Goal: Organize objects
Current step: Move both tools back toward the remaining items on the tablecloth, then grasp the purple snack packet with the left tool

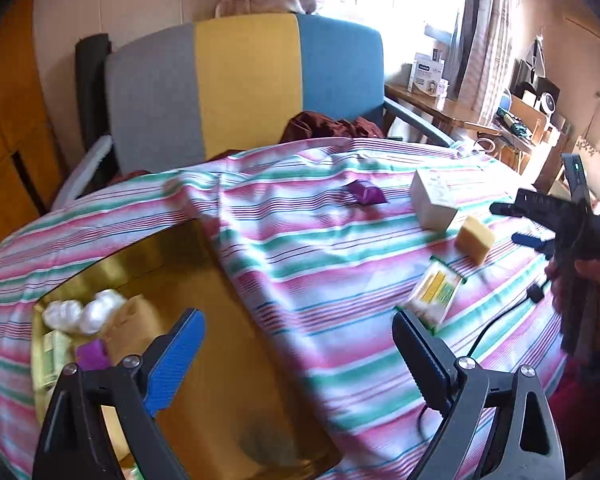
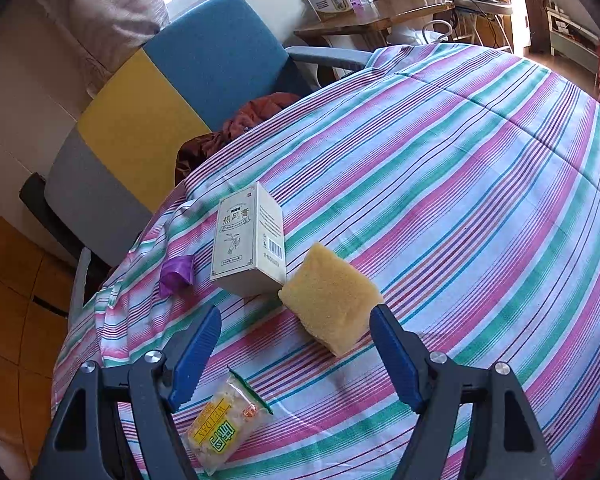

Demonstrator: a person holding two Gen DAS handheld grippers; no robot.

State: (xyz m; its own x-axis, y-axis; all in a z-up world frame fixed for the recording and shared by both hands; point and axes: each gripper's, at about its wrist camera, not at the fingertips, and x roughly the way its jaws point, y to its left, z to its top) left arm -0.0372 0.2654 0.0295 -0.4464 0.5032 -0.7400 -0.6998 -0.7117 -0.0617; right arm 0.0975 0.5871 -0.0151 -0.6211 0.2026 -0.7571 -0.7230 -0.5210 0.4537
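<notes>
On the striped cloth [image 2: 460, 184] lie a white printed carton [image 2: 252, 248], a yellow sponge [image 2: 332, 300], a purple wrapper [image 2: 176, 274] and a yellow snack packet [image 2: 228, 420]. My right gripper [image 2: 296, 314] hovers open above the cloth. The sponge lies just ahead of its right finger, with nothing between the pads. In the left wrist view my left gripper [image 1: 298, 320] is open and empty over the edge of a gold tray [image 1: 236, 300]. The tray holds white cotton balls [image 1: 84, 312], a purple piece [image 1: 94, 354] and packets. The right gripper [image 1: 516, 224] shows there too, held by a hand [image 1: 588, 284].
A grey, yellow and blue chair [image 1: 244, 80] stands behind the table with a maroon garment [image 1: 332, 124] on its seat. A wooden desk [image 1: 440, 108] with boxes lies far right. A black cable [image 1: 488, 328] trails over the cloth near the hand.
</notes>
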